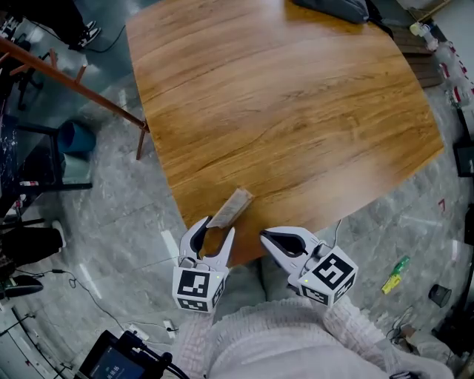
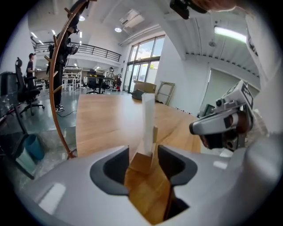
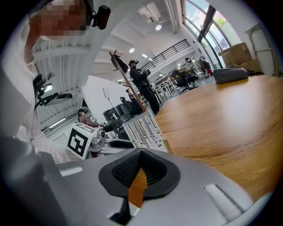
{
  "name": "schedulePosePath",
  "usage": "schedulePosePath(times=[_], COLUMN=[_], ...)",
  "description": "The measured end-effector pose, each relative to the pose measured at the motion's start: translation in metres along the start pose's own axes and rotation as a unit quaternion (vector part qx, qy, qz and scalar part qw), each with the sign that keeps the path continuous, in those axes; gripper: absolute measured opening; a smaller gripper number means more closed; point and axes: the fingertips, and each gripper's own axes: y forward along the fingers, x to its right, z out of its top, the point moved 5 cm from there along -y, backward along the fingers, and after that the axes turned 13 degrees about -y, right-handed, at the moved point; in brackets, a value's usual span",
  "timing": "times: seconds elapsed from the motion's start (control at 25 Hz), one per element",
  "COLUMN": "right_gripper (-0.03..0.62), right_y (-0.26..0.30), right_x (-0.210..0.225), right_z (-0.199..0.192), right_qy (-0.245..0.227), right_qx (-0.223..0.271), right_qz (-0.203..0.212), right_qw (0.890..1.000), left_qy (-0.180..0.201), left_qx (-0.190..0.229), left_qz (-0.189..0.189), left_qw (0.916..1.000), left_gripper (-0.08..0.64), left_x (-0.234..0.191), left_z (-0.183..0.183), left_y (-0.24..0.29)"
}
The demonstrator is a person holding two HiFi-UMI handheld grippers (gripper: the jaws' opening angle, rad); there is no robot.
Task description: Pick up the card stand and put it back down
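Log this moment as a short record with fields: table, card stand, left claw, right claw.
table: wooden table, with a dark bag at its far edge
card stand: card stand upright near the table's near edge, a white card in a wooden base
left claw: left claw open, the stand's base at its tips, pads not pressing on it
right claw: right claw shut, nothing between the jaws, beside the left one at the table's near edge
task status: stand is down on the table, not gripped

White fuzzy sleeves (image 1: 348, 324) — grey left gripper (image 1: 217, 228), right gripper (image 1: 264, 236), black-padded fingers (image 1: 287, 241), black-and-white marker cubes (image 1: 197, 287)
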Motion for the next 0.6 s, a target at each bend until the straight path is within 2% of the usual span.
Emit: schedulePosePath(times=[0.24, 0.44, 0.6], right_gripper=[-0.001, 0.000, 0.000], right_y=[0.001, -0.007, -0.007], right_x=[0.007, 0.007, 0.009], right_z=[-0.012, -0.016, -0.018], right_qy=[0.015, 0.027, 0.035], right_qx=[-0.010, -0.015, -0.015], right_qz=[-0.005, -0.015, -0.020], right_qw=[1.000, 0.999, 0.999], left_qy=[0.011, 0.062, 0.062], left_qx=[-0.012, -0.037, -0.049], left_qz=[-0.003, -0.019, -0.026], left_qw=[0.9999, 0.9972, 0.9965], left_gripper=[0.233, 0.255, 0.255], left_x=[-0.005, 0.008, 0.008], left_z=[0.002, 0.006, 0.007], left_y=[0.017, 0.027, 0.036])
